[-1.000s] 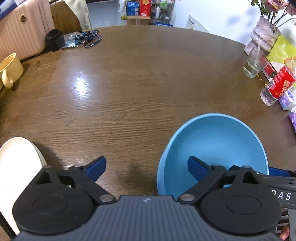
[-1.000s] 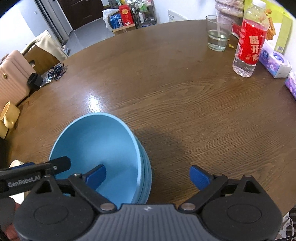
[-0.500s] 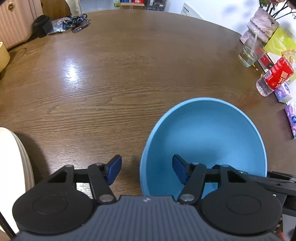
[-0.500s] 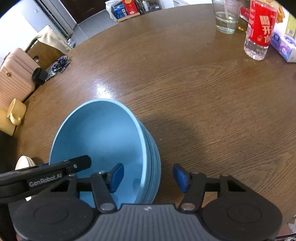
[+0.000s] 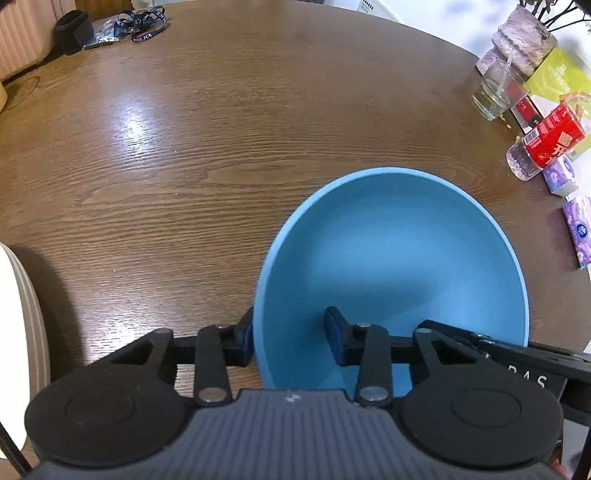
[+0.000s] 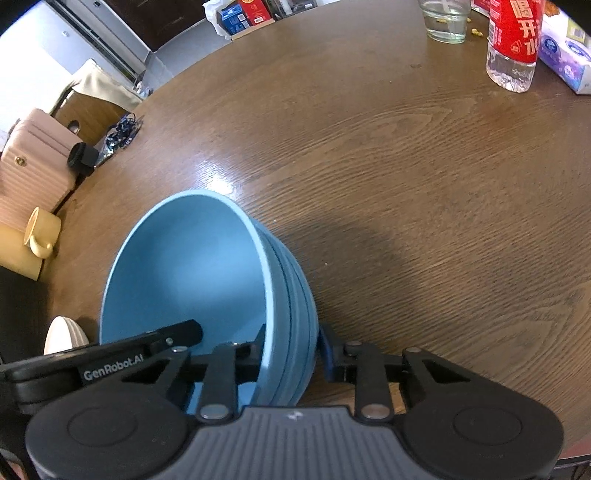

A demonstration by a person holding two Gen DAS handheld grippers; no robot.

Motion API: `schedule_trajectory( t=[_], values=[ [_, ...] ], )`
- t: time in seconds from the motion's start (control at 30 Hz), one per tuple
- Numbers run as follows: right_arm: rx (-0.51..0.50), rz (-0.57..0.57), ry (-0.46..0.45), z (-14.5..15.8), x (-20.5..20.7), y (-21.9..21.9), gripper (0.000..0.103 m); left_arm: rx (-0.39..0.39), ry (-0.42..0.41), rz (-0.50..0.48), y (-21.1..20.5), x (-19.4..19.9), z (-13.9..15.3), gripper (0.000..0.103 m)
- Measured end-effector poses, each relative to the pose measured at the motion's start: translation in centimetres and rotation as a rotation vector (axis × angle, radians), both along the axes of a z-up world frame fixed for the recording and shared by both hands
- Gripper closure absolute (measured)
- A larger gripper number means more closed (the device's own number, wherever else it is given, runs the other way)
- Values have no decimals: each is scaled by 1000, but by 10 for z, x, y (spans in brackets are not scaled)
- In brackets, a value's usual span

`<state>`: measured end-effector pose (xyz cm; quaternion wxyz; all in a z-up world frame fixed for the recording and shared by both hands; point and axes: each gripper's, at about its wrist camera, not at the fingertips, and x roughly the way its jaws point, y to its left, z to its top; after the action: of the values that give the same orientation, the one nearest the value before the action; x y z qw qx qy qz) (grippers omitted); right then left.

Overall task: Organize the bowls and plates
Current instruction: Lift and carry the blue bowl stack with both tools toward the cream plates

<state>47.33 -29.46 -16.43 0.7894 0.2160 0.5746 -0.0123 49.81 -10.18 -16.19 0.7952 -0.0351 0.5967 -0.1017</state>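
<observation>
A stack of blue bowls (image 5: 391,258) stands on the brown wooden table (image 5: 221,147); it also shows in the right wrist view (image 6: 192,280). My left gripper (image 5: 291,339) is shut on the stack's left rim, one finger outside, one inside. My right gripper (image 6: 291,350) is shut on the stack's right rim the same way. A stack of cream plates (image 5: 18,332) lies at the left edge, and shows small in the right wrist view (image 6: 62,336).
At the right edge stand a glass (image 5: 495,92), a red-labelled water bottle (image 5: 546,140), tissue packs (image 5: 576,229) and a vase (image 5: 521,40). A yellow mug (image 6: 40,236) and a pink suitcase (image 6: 33,162) are at the left. Lanyards (image 5: 144,27) lie far back.
Both grippers went from wide open to shut on opposite rims of the blue bowl stack. Both cameras moved in closer to the stack.
</observation>
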Motion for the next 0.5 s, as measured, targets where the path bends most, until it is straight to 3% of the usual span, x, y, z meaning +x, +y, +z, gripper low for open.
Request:
schedule_trajectory(
  t=[0.2, 0.5],
  values=[
    [-26, -18, -14, 3, -3, 2, 80, -5, -8, 8, 2, -3, 2, 71],
    [-51, -60, -24, 6, -8, 4, 81, 8, -19, 2, -4, -5, 3, 71]
  ],
)
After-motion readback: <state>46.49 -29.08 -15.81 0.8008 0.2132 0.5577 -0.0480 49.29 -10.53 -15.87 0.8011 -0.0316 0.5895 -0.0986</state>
